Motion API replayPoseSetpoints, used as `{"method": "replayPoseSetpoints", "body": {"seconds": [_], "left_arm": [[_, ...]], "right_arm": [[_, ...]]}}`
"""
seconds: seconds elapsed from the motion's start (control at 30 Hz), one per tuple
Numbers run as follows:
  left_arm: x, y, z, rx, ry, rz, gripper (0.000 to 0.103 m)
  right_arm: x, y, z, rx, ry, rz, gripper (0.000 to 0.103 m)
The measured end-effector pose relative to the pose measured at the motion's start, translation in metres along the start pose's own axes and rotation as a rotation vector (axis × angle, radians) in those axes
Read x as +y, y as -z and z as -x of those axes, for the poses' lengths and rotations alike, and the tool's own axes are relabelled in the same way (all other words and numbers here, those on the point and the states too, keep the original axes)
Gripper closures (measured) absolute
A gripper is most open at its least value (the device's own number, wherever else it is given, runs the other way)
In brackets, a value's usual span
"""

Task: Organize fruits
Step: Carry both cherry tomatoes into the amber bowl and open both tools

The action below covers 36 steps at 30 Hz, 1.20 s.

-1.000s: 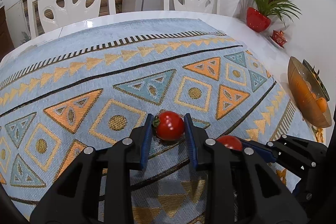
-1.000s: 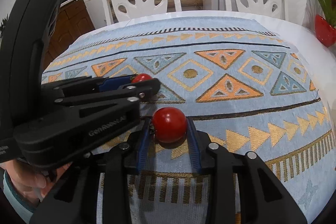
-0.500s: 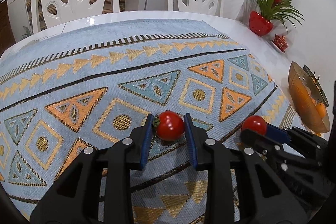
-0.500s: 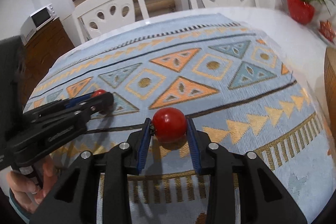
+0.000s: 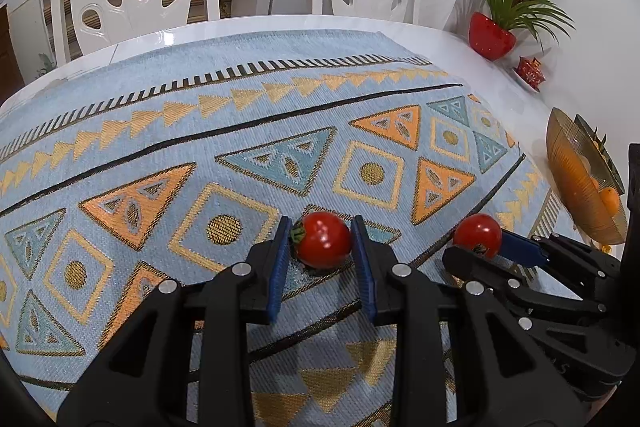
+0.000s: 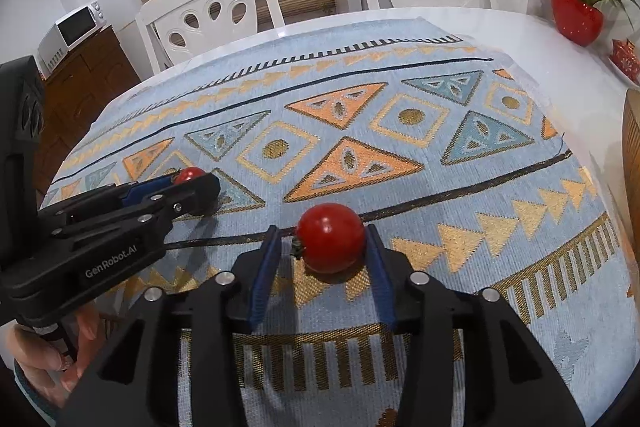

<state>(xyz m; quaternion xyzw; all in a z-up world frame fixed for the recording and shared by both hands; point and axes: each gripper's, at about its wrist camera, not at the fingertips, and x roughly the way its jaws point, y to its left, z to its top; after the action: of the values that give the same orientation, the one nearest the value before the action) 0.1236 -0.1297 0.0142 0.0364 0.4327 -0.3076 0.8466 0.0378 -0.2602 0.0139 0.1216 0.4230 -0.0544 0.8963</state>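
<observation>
Two tomatoes, left tongs clamping one, right tongs another

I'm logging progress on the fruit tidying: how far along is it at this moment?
Done: the bowl at the table's right edge already holds some orange fruit. In hand: the left gripper is shut on one tomato, the right gripper on another tomato, both near the patterned cloth. Left: neither tomato is in the bowl yet.

The right gripper, clamping its round red tomato, has swung rightward away from the left gripper, nearer the amber ribbed bowl.
</observation>
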Motion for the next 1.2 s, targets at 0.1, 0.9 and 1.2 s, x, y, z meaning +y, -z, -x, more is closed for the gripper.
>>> {"method": "replayPoseSetpoints", "body": {"seconds": [0.1,0.9,1.2], "left_arm": [[-0.001,0.000,-0.001,0.002,-0.001,-0.008,0.070],[-0.007,0.004,0.014,-0.080,-0.084,-0.020,0.075],[-0.096,-0.009,0.054,-0.128,0.024,-0.091,0.075]], "right_arm": [[0.001,0.000,0.000,0.000,0.000,0.000,0.059],[-0.015,0.001,0.033,-0.133,-0.001,-0.053,0.071],[-0.092,0.010,0.132,-0.307,0.012,-0.197,0.071]]}}
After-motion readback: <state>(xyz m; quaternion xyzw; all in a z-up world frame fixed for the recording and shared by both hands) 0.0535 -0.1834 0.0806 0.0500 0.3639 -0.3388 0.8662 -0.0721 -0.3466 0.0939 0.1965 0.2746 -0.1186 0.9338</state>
